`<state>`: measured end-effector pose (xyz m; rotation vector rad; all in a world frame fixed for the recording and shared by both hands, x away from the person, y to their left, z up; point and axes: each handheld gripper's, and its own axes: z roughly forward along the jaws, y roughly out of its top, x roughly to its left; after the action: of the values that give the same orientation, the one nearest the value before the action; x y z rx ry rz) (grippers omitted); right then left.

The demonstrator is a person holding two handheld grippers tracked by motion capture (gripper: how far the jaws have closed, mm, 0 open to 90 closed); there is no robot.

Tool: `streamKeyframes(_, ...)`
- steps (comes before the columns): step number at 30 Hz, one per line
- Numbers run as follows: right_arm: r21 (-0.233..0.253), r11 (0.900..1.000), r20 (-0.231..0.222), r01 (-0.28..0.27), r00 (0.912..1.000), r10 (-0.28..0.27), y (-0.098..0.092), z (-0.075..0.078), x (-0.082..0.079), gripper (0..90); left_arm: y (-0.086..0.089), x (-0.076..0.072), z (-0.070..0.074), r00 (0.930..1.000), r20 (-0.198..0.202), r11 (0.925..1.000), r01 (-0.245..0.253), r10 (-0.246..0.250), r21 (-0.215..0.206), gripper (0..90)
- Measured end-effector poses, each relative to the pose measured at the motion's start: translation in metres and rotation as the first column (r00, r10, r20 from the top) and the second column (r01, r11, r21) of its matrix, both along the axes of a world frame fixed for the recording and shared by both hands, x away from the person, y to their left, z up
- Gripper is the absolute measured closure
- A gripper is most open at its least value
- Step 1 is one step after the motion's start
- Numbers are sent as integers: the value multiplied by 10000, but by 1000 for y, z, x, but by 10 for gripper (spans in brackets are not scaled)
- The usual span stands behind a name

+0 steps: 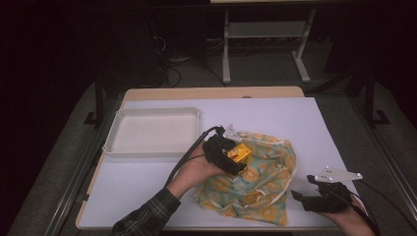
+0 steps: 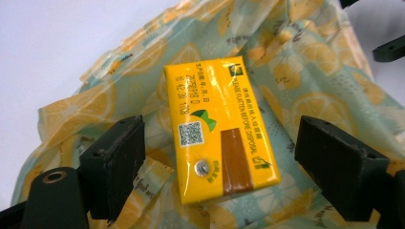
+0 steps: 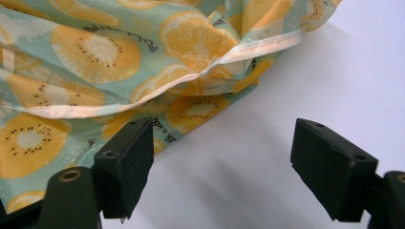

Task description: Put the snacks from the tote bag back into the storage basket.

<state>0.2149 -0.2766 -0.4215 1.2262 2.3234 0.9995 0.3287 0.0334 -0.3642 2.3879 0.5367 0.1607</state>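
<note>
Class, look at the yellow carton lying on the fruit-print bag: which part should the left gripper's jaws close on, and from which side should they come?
Probably the two long narrow sides of the yellow carton, approached from above. It lies flat on the fruit-print bag with its broad printed face up, so the top offers nothing to pinch. The left gripper already has its jaws open on either side of the carton's near end, apart from it, so lowering and closing should do.

The left gripper [image 1: 235,160] is held forward with its jaws spread wide, while the right gripper [image 1: 301,196] rests low and near, jaws likewise apart.
</note>
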Motion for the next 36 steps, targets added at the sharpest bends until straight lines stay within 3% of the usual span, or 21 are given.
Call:
streamKeyframes(10, 21, 10000, -11, 9, 10000, -9, -1, 0, 1, 222, -13, 9, -11, 9997, -236, 9986, -28, 41, 535, 229)
streamKeyframes(14, 25, 10000, -30, 9, 10000, -9, -1, -1, 1, 222, -13, 9, -13, 9997, -244, 9970, -74, 93, 769, 301)
streamKeyframes(26, 0, 10000, -54, -24, 10000, 24, 0, -1, 1, 222, -14, 7, -13, 9998, -194, 9953, 118, -100, 961, 489)
streamKeyframes(36, -5, 10000, -36, -55, 10000, 55, 0, -2, 2, 222, -14, 6, -13, 9997, -245, 9956, 115, -93, 927, 524)
